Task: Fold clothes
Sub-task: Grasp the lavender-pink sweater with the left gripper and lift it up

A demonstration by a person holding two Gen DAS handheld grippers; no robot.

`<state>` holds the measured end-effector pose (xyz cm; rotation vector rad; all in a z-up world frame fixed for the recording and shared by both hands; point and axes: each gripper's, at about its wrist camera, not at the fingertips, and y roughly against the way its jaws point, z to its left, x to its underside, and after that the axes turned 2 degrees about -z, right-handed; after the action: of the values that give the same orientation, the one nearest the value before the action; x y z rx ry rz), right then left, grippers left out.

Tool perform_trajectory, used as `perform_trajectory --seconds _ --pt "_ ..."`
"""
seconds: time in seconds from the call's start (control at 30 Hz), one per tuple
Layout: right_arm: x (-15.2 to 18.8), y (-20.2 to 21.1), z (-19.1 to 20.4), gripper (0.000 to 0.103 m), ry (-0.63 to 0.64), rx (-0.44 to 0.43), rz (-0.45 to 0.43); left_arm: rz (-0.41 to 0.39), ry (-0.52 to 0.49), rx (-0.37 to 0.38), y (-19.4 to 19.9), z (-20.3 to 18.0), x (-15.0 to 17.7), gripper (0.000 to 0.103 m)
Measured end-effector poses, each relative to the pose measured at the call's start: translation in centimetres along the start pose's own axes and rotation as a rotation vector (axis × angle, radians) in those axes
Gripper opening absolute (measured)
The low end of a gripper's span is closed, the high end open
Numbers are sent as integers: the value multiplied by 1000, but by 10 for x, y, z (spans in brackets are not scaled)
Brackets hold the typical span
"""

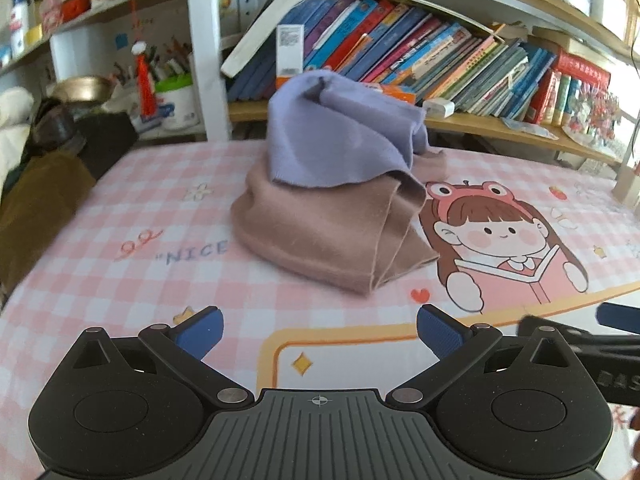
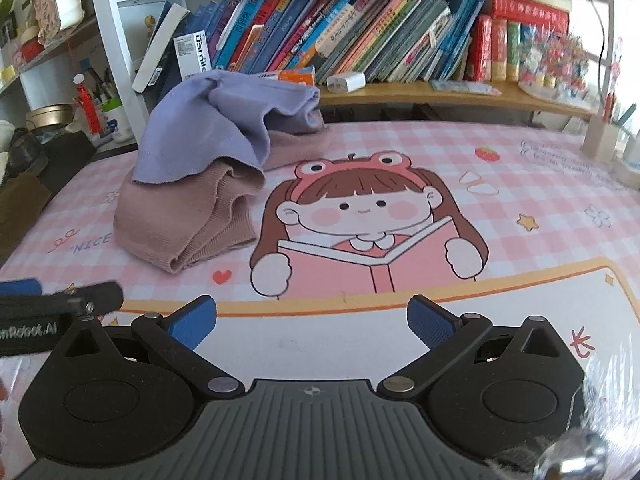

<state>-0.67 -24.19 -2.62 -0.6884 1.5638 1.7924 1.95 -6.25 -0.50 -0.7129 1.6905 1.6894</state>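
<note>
Holding both grippers low over the desk, I had nothing grasped. My left gripper [image 1: 318,332] sat with its blue pads [image 1: 202,330] spread wide, released, above the pink checked desk mat [image 1: 120,208]. My right gripper [image 2: 312,322] was likewise released, pads [image 2: 430,324] apart, over the white lower panel of the mat. The two grippers were side by side: part of the right one showed at the right edge of the left view, and part of the left one at the left edge of the right view.

The clothes lay ahead of both, untouched. A brown knit garment [image 1: 320,228] sat bunched in loose folds on the mat, next to the printed word "NICE" [image 1: 196,252] and just left of the cartoon girl [image 1: 500,236] reading a book. A lilac garment [image 1: 328,140] was draped crumpled over the top of the brown one, rising into a peak. Both were well clear of my pads.

Behind the pile stood a wooden shelf [image 2: 440,94] packed with leaning books [image 2: 360,28], and a white charger [image 2: 346,82] rested on it.
</note>
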Motion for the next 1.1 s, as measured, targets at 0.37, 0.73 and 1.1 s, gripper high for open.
perform_trajectory --seconds 0.37,0.73,1.1 --pt "9 8 -71 103 -107 -67 35 -30 -213 -122 -48 -46 -18 90" --pt "18 26 -121 103 -161 -79 41 -39 -413 -197 -99 -113 -36 87" --pt "13 28 -145 103 -165 -103 36 -52 -252 -390 -115 -71 -71 5"
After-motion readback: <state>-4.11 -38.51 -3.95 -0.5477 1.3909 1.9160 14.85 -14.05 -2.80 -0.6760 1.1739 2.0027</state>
